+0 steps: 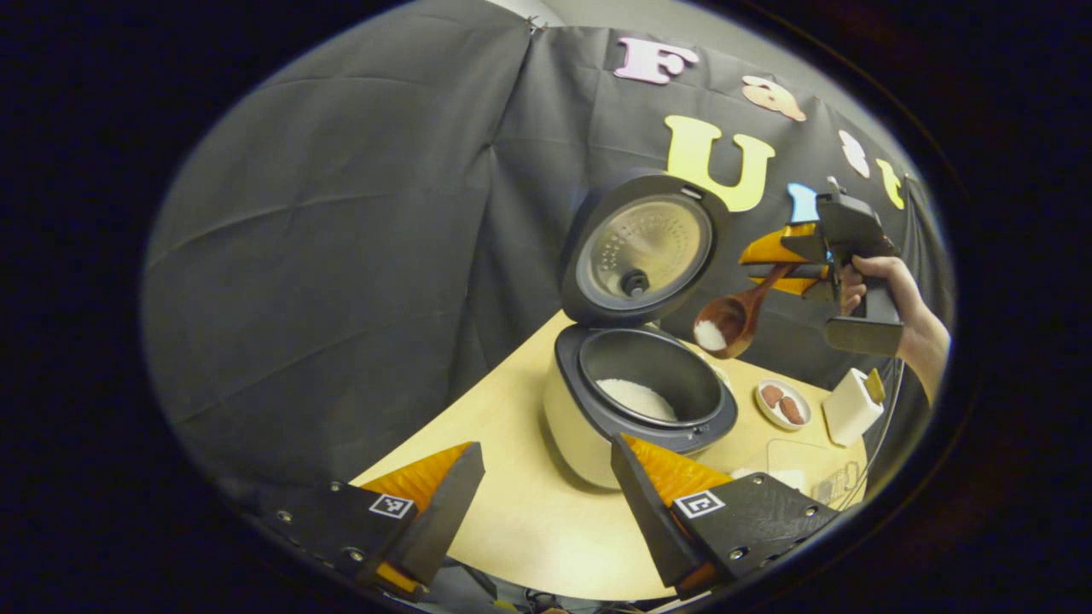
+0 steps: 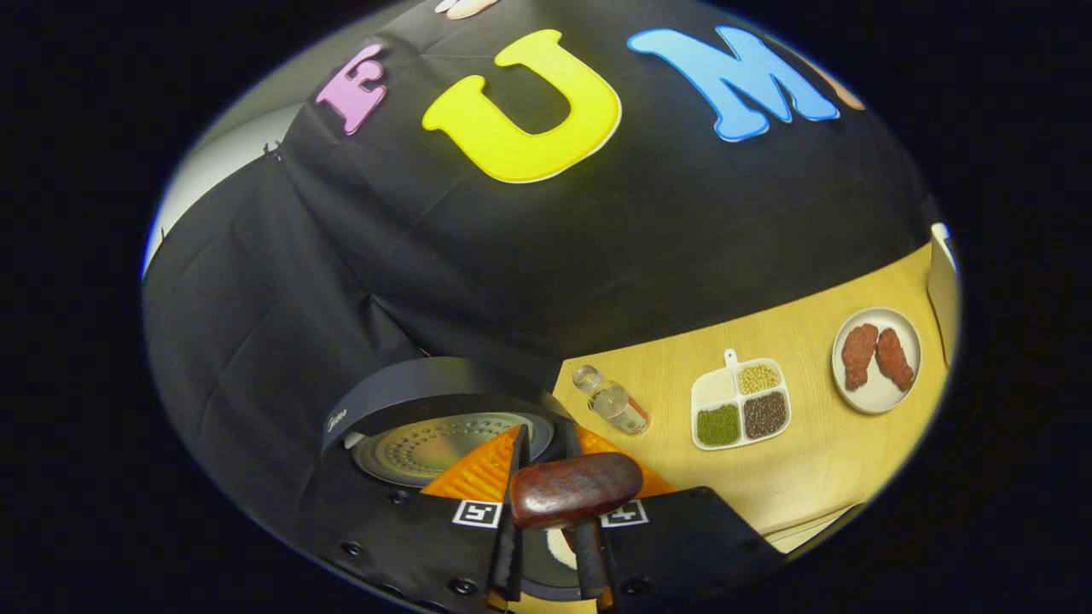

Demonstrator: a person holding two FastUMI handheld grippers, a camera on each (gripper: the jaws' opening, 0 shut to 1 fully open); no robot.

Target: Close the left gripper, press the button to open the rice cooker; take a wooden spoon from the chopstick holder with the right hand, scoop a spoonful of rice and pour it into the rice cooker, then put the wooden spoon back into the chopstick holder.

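Black cloth hangs behind a pale wooden counter [image 1: 529, 529], and on that counter stands the rice cooker [image 1: 636, 401] with its lid [image 1: 644, 247] thrown fully back, so the pot is open from above and a patch of white rice already lies in its bottom. In the left gripper view the right gripper [image 1: 789, 269] is held up beside the raised lid by a hand [image 1: 896, 298], its fingers clamped on the handle of the wooden spoon [image 1: 729, 322]. The spoon slopes down toward the cooker with its bowl lowest, over the pot's right rim and carrying a little rice (a tilt that looks meant to tip the grains in, so I judge the pour is in hand and the return of the spoon not yet done). In the right gripper view the spoon's handle end [image 2: 573, 495] sits between the pressed fingers, with the lid's underside [image 2: 444, 443] just beyond.

The left gripper [image 1: 546, 503] hangs low in front of the cooker with its fingers wide apart, holding nothing and well out of the pouring path.

Around the cooker lie a small plate with two brown pieces [image 2: 877, 360], a divided dish of beans and grains [image 2: 740, 411], a small bottle [image 2: 611, 401] on its side and a white box [image 1: 851, 406]. None stands between spoon and pot; the upright lid is the nearest thing to knock.
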